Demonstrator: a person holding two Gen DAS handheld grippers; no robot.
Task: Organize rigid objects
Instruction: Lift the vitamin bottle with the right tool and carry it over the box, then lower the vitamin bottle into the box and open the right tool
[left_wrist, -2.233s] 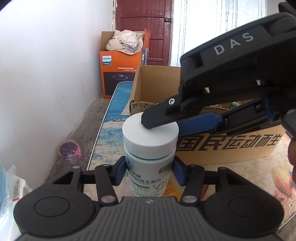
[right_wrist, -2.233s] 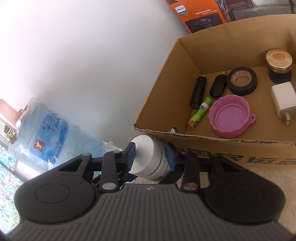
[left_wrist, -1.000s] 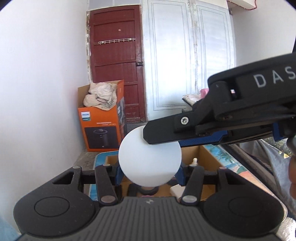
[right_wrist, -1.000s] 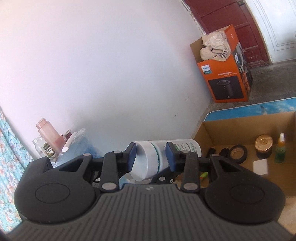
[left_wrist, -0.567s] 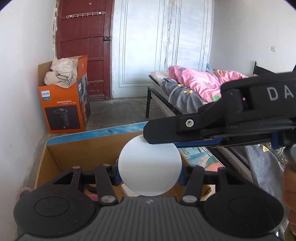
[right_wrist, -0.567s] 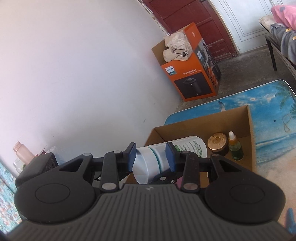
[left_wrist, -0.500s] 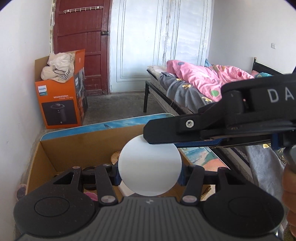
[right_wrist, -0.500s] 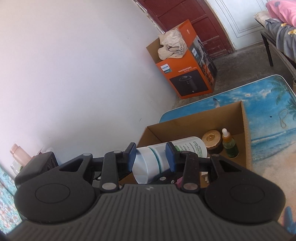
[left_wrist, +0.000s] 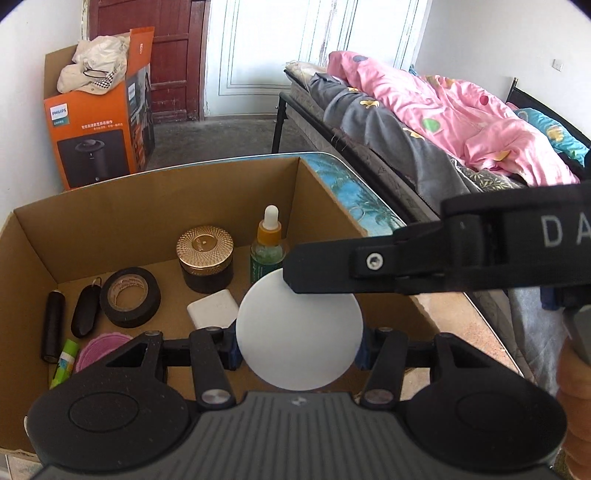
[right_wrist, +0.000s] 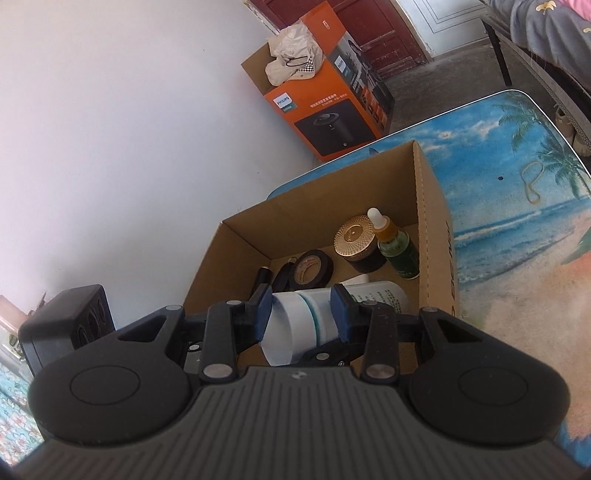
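Observation:
Both grippers hold one white pill bottle (right_wrist: 317, 314) over the open cardboard box (left_wrist: 110, 218). My left gripper (left_wrist: 298, 347) is shut on the bottle's body, and its white cap (left_wrist: 299, 332) faces the camera. My right gripper (right_wrist: 301, 314) is shut on the cap end, with the bottle lying sideways above the box (right_wrist: 432, 229). The right gripper's finger crosses the left wrist view above the cap. The box holds a gold-lidded jar (left_wrist: 205, 254), a dropper bottle (left_wrist: 269, 243), a black tape roll (left_wrist: 130, 295), a white charger (left_wrist: 212, 308), a pink lid (left_wrist: 99, 349) and small dark items.
The box stands on a table with a beach-print cover (right_wrist: 517, 177). An orange Philips carton (left_wrist: 96, 147) stands on the floor by the white wall. A bed with pink bedding (left_wrist: 443, 110) lies to the right. A black device (right_wrist: 62, 321) sits at the left.
Both grippers have carried the bottle up from the table beside the box, tipped it sideways and moved over the box. The box's inside has come into fuller view below.

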